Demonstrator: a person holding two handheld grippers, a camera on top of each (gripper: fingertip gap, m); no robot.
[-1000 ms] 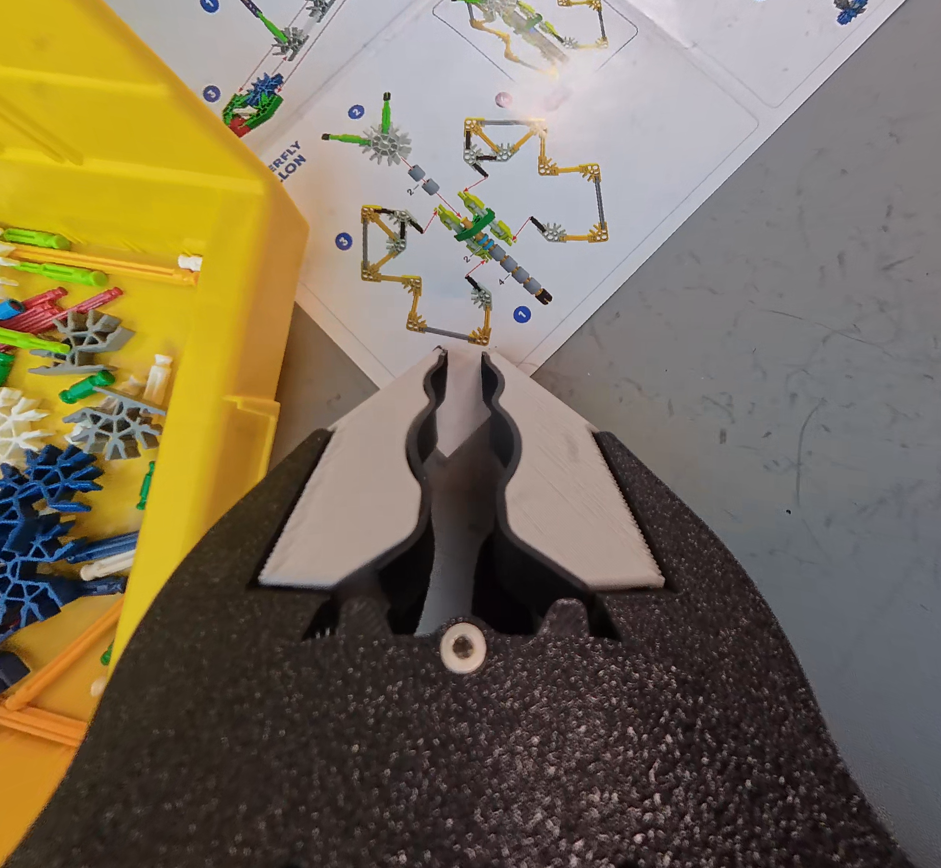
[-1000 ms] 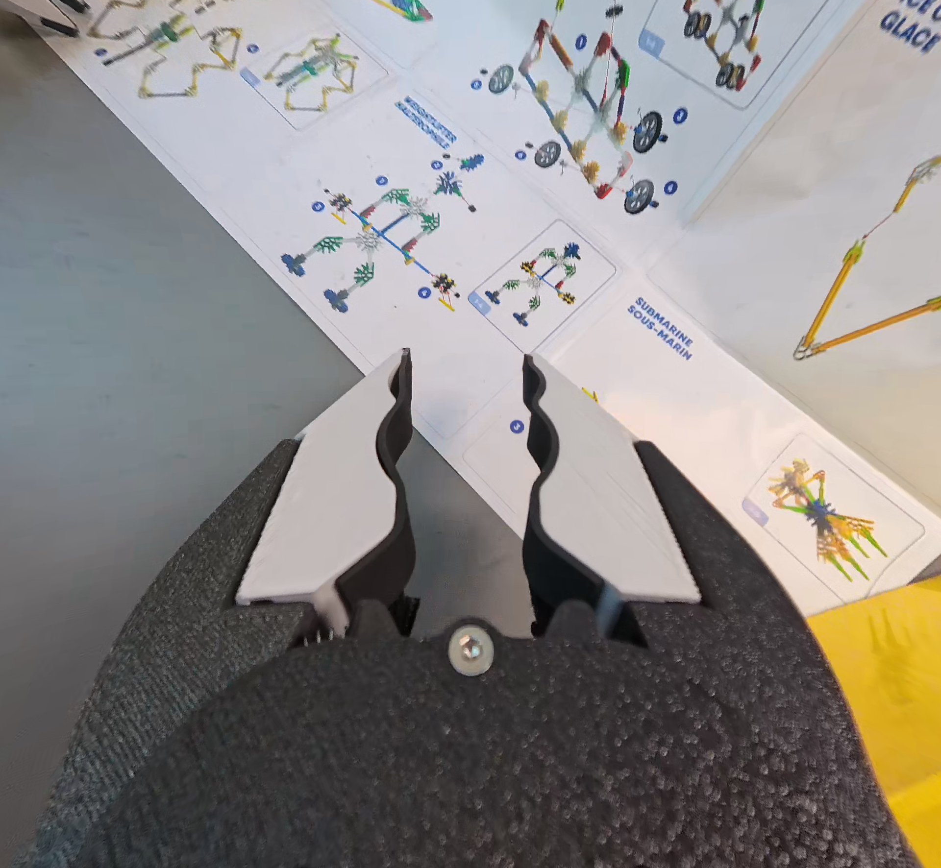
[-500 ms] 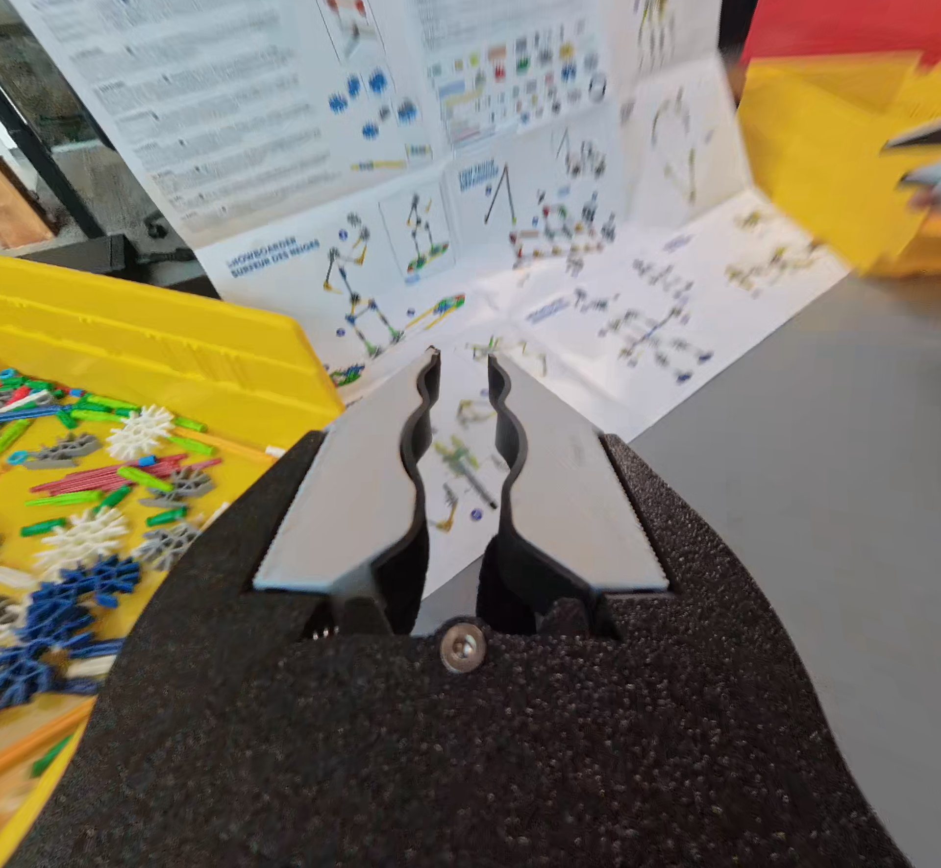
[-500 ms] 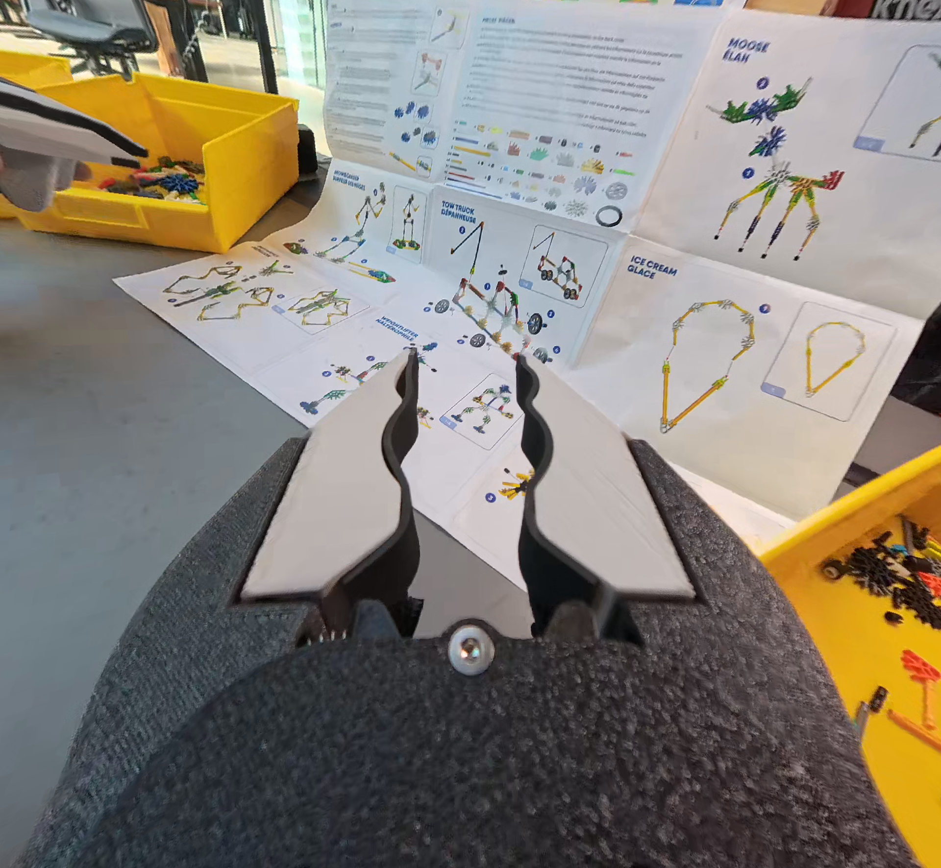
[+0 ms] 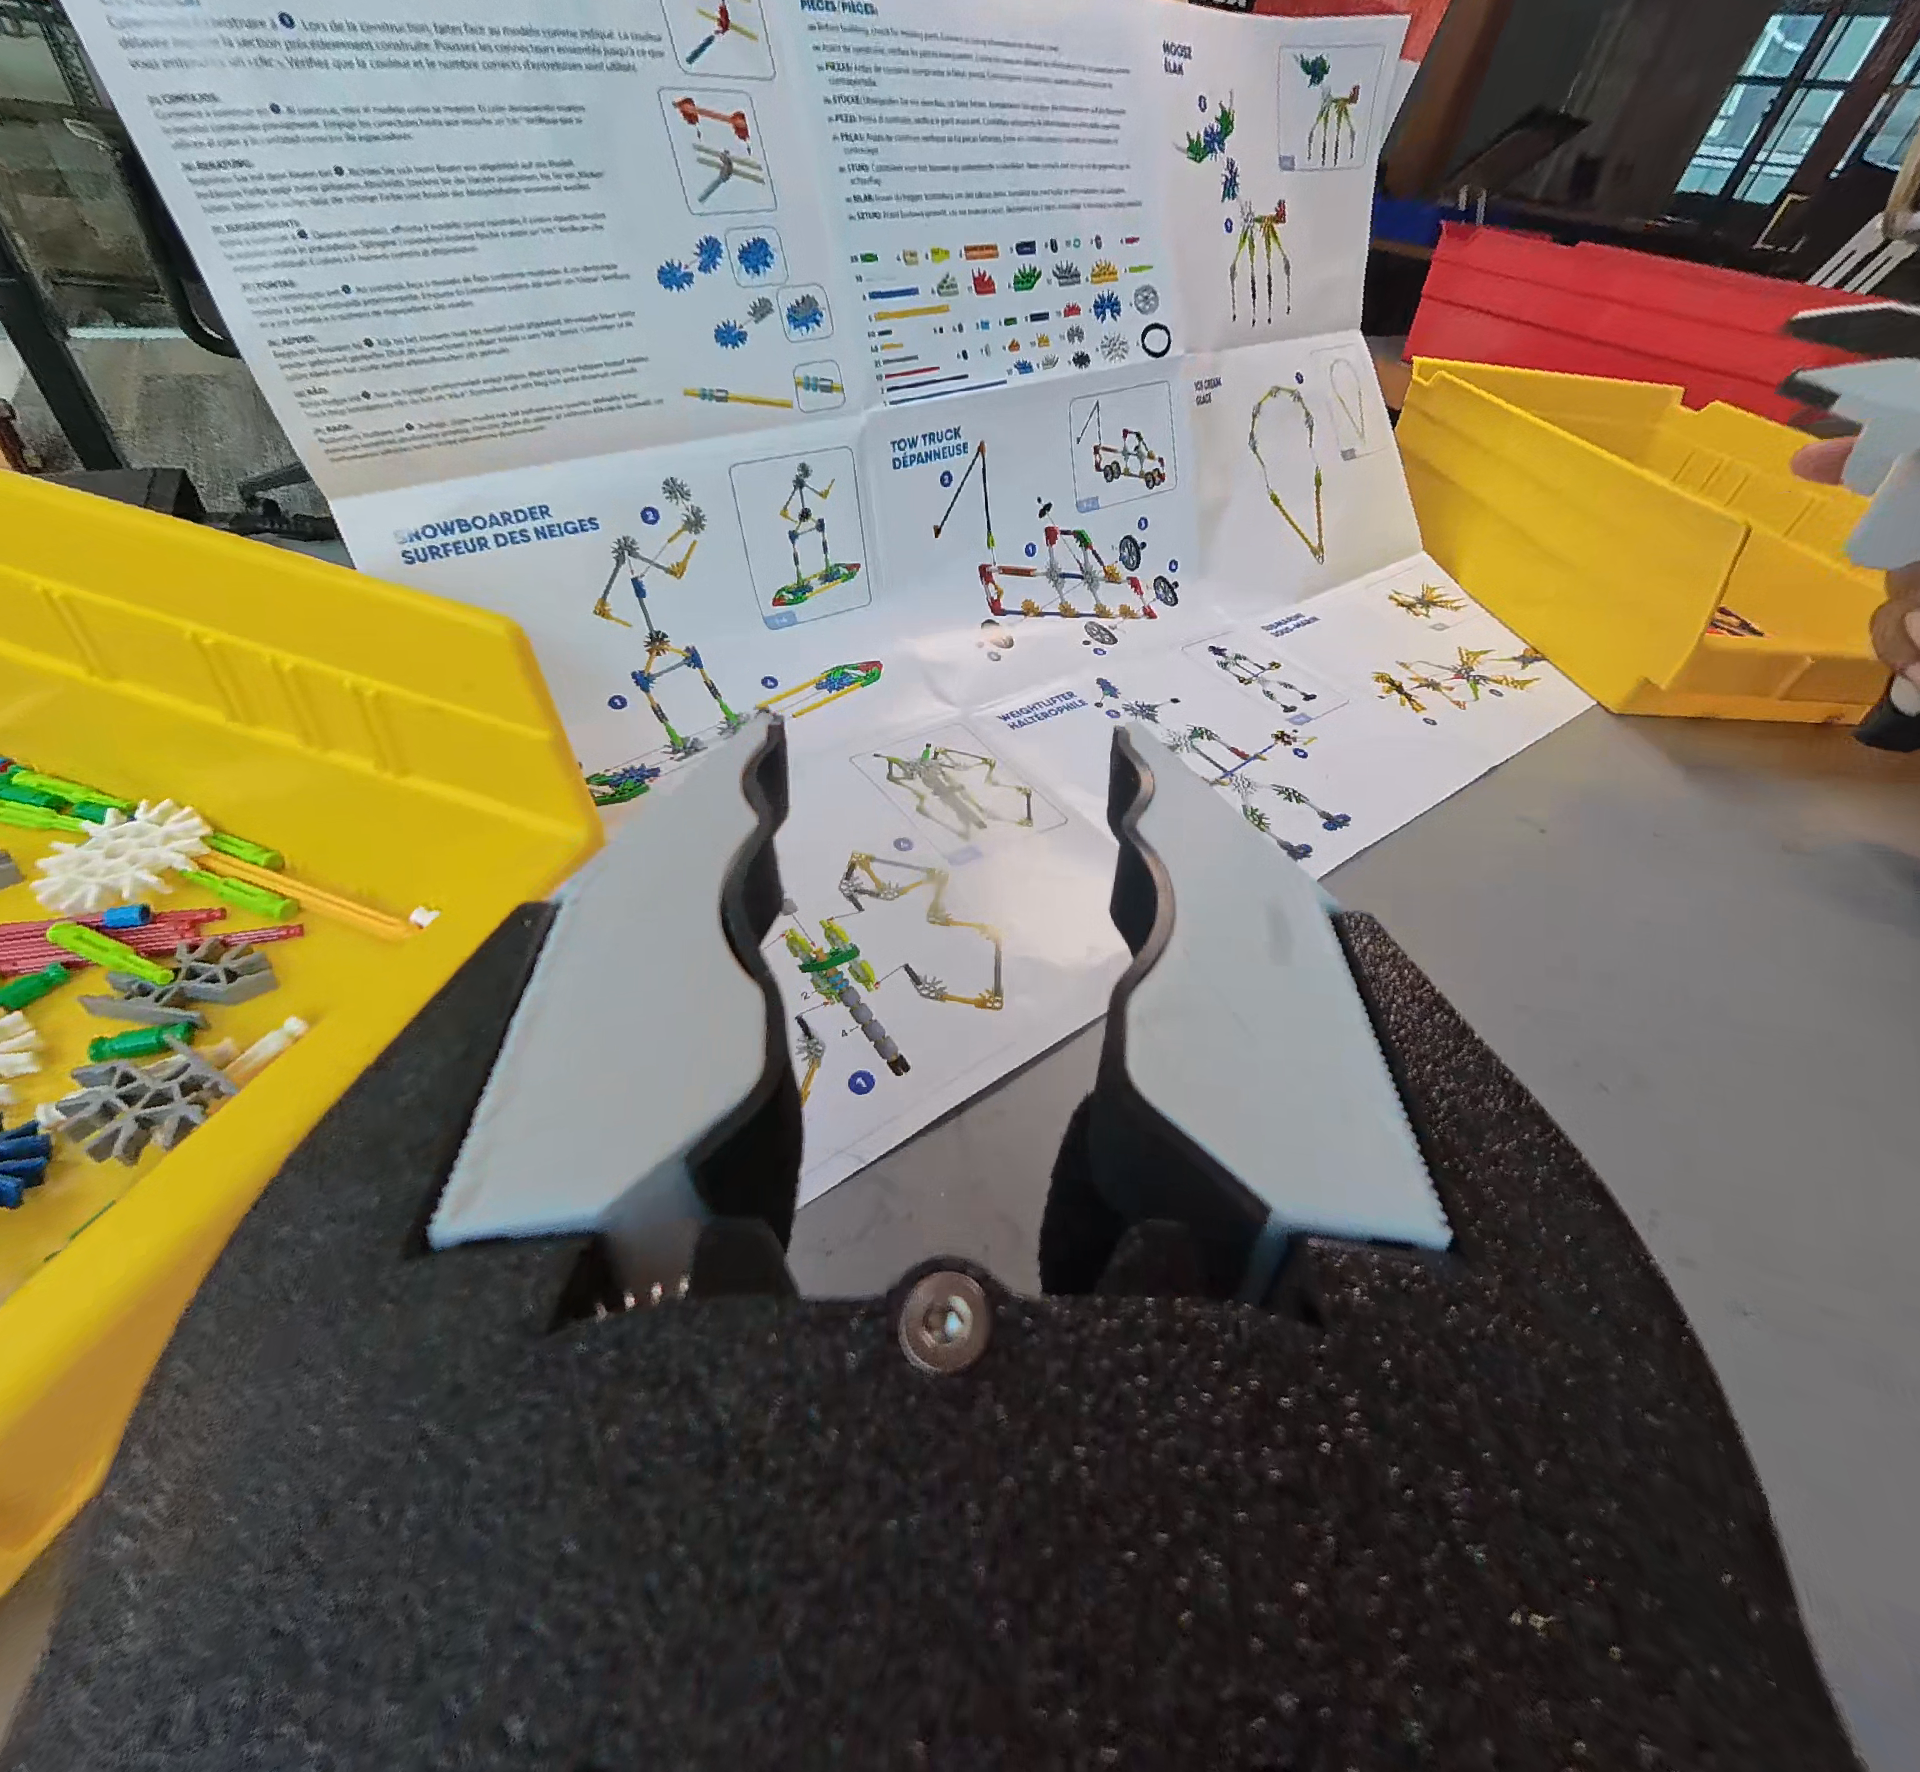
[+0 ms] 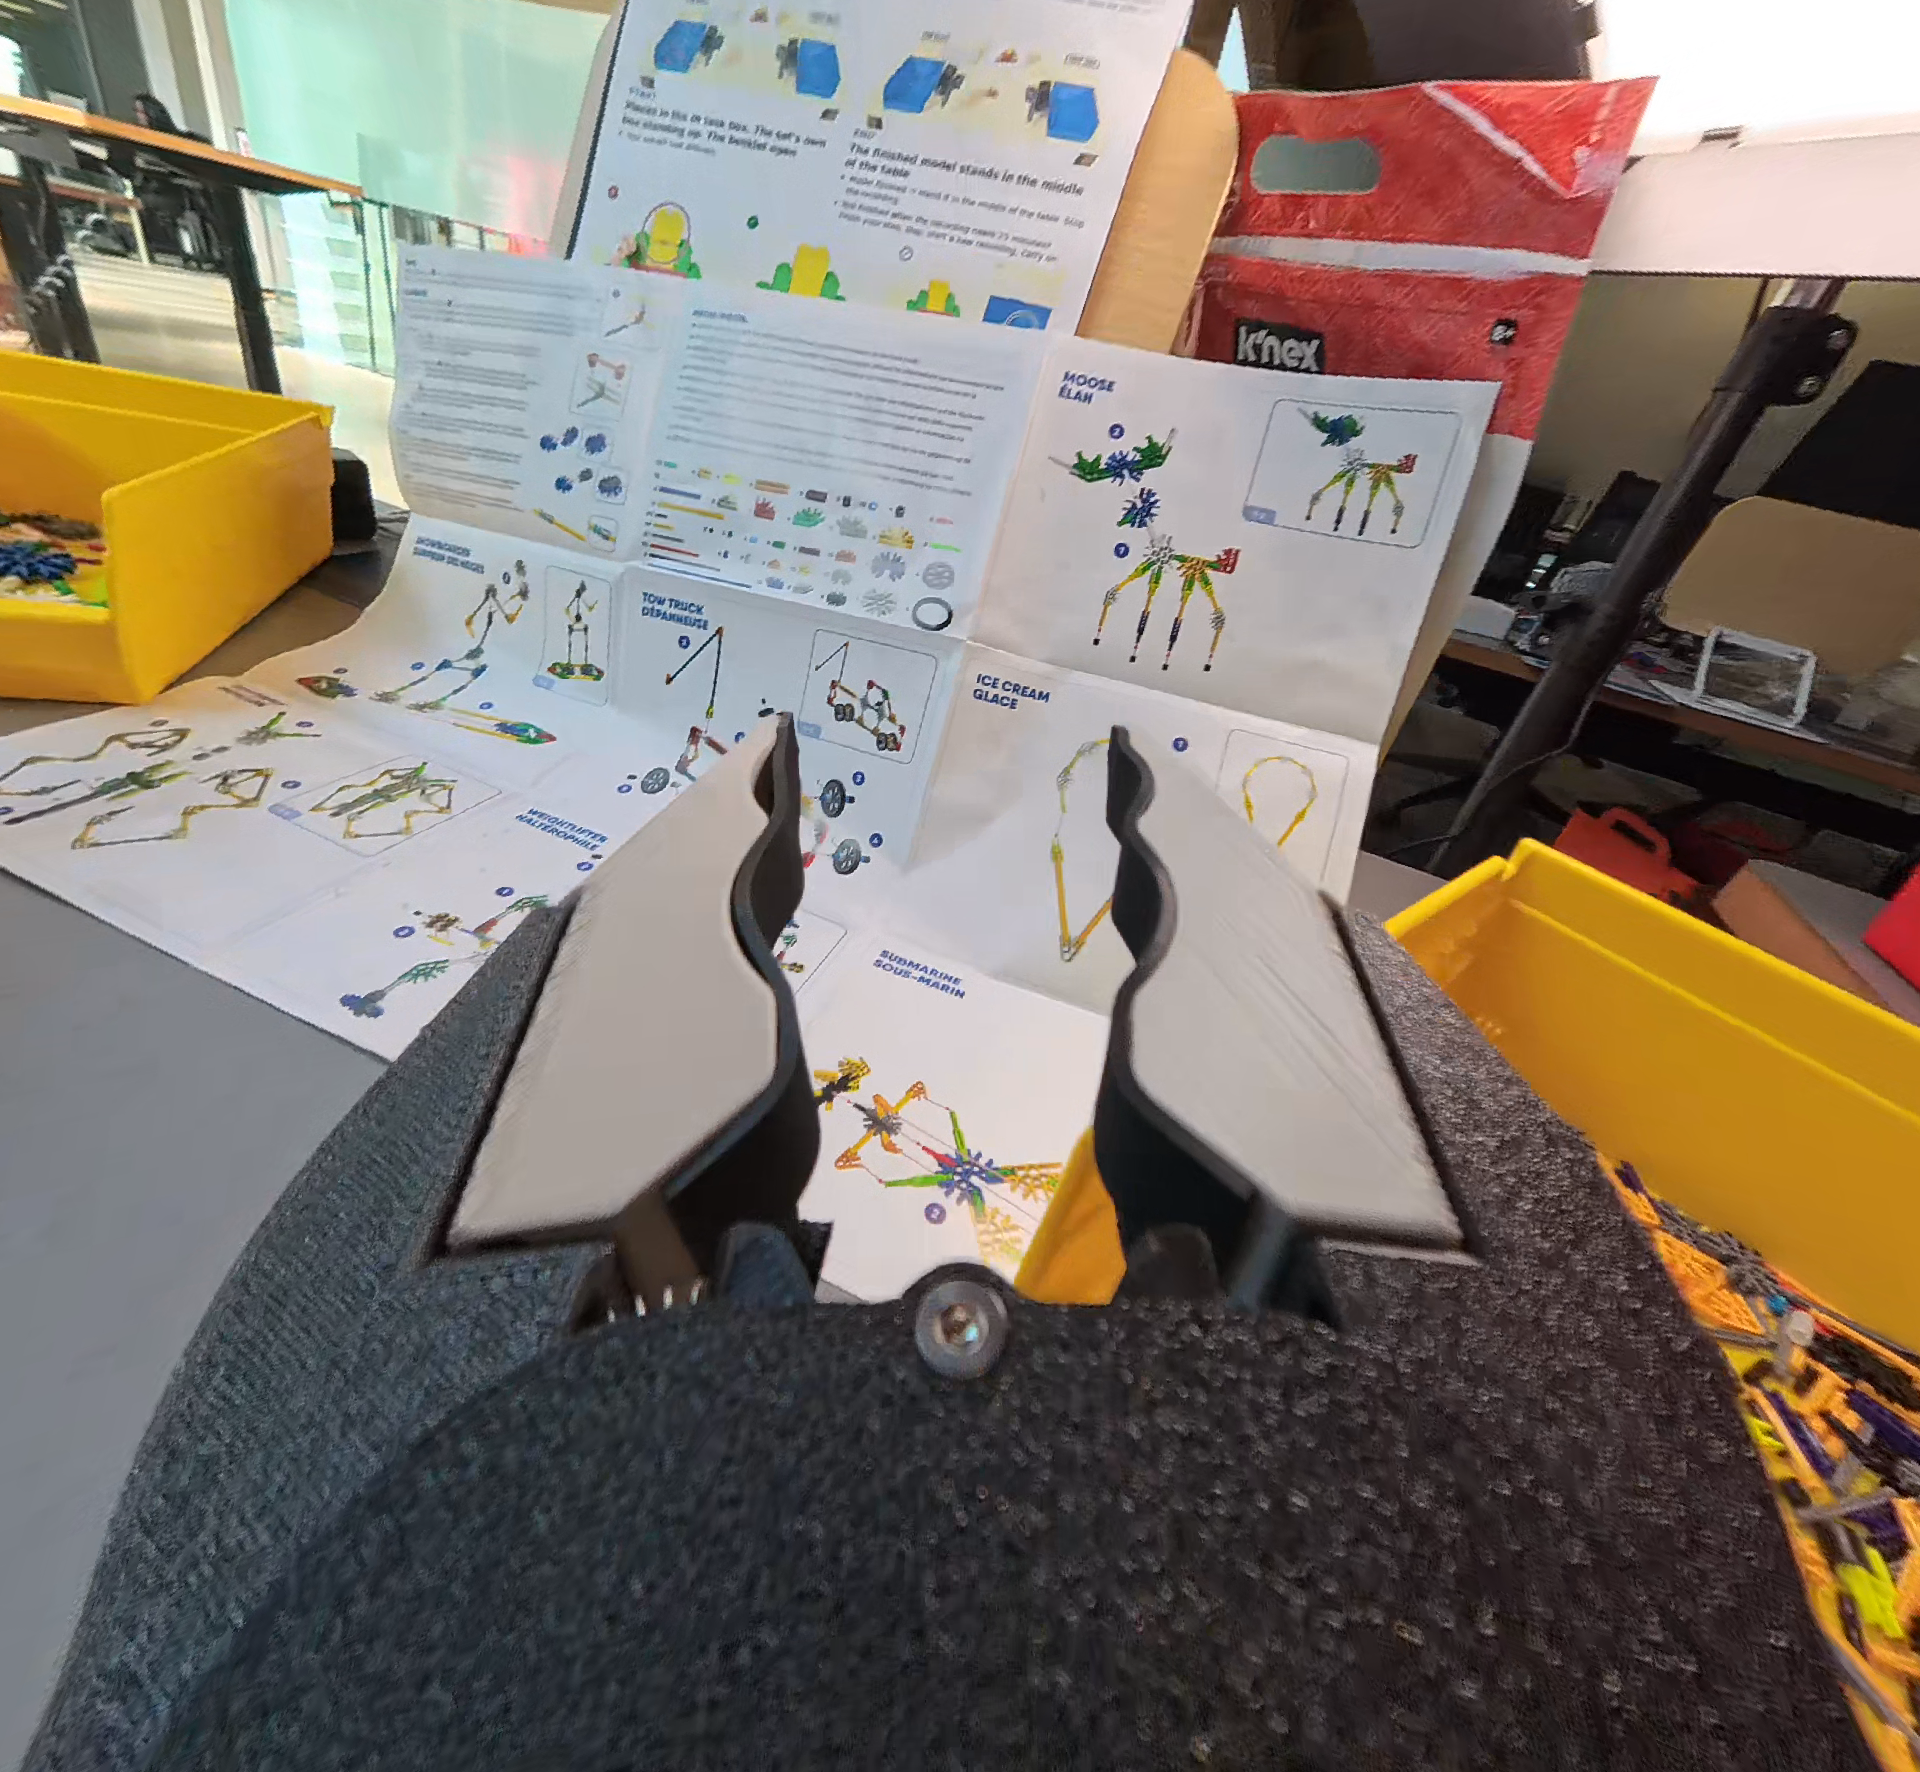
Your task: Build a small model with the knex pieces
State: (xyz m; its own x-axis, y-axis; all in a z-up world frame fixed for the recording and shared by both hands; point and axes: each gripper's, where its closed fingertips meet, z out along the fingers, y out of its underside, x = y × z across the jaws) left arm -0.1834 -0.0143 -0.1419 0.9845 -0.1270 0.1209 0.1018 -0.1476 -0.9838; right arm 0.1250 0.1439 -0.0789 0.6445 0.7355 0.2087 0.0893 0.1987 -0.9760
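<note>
Here the left gripper (image 5: 943,746) and right gripper (image 6: 945,746) both hang empty, jaws apart, over the instruction sheet (image 5: 935,621), between two yellow bins (image 5: 260,683).

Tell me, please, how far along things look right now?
Done: the instruction sheet is spread open on the table. In hand: nothing; left gripper and right gripper are open, empty. Remaining: loose pieces lie in the yellow bin; no built model shows.
</note>
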